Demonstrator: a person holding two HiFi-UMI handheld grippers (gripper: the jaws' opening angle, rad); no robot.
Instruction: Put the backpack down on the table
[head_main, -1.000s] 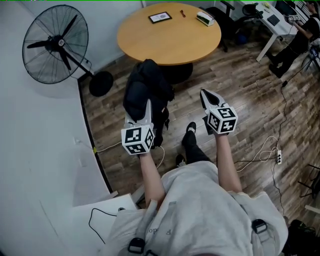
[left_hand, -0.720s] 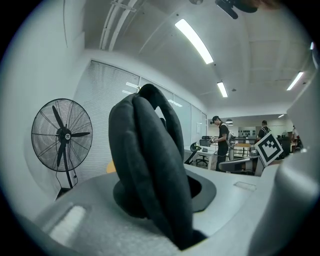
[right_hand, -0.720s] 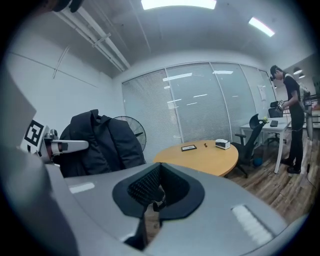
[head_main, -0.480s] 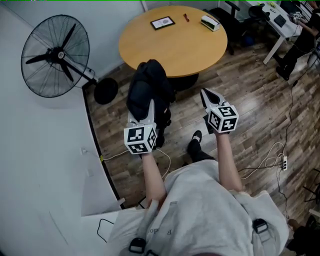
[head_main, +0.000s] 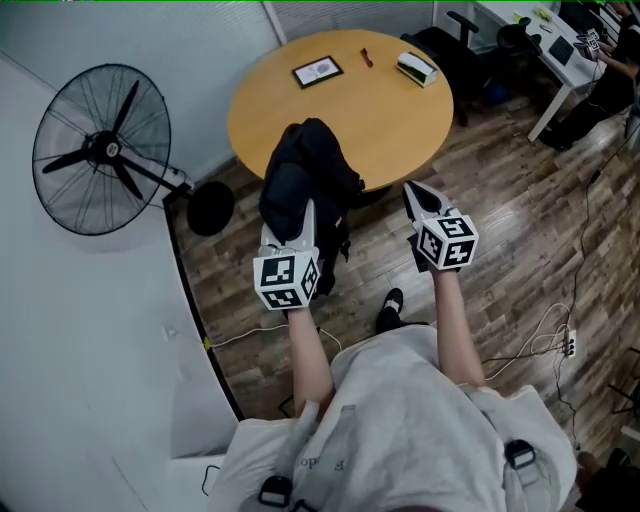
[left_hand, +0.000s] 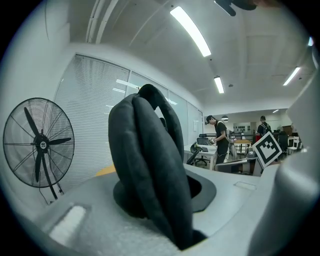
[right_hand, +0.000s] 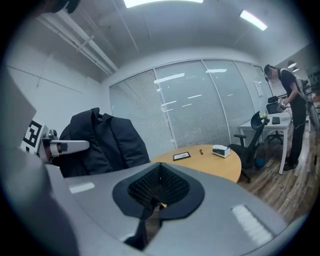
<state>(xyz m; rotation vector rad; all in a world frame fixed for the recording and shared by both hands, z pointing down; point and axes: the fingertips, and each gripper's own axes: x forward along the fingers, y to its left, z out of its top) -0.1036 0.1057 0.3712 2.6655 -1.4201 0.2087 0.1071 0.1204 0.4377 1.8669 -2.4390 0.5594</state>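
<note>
The black backpack (head_main: 303, 180) hangs slumped at the centre of the head view. Its upper part overlaps the near edge of the round wooden table (head_main: 385, 120), and I cannot tell whether it touches the tabletop. My left gripper (head_main: 307, 215) sits just below it, marker cube towards the bottom of the frame. In the left gripper view a thick dark fold of the bag rises between the jaws, which are clamped narrowly on it. My right gripper (head_main: 413, 190) lies to the right of the bag and apart from it, over the wood-plank floor (head_main: 500, 230). In the right gripper view its jaws are drawn together with nothing between the pads. On the far half of the table, towards the top of the frame, lie a dark framed panel (head_main: 318, 71), a small red pen (head_main: 366, 57) and a white box (head_main: 417, 67), each apart from the others. A standing fan (head_main: 100, 150) fills the upper left against the white wall. An office chair (head_main: 470, 40) stands at the upper right, beyond the table.
</note>
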